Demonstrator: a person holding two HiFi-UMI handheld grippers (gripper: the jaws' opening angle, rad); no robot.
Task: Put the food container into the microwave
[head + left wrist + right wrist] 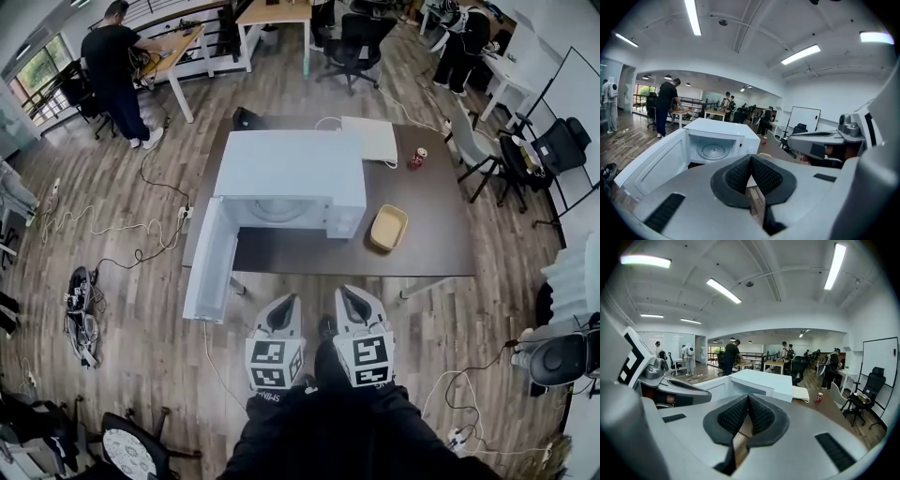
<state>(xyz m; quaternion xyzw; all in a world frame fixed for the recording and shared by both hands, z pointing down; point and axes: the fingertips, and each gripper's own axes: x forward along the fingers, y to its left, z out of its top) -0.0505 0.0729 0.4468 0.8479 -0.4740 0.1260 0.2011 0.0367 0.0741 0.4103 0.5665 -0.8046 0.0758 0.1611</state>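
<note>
Head view: nothing of the task looks done yet. The microwave (291,178) stands with its door (211,267) swung open. The food container (388,228) sits untouched on the surface (436,253), at the microwave's 4 o'clock. The left tool (285,306) and right tool (352,300) hang at 6 o'clock, off the surface, both closed on nothing. Only the left gripper view looks inside the microwave, where the turntable (712,151) is bare. Pickup and placing remain.
</note>
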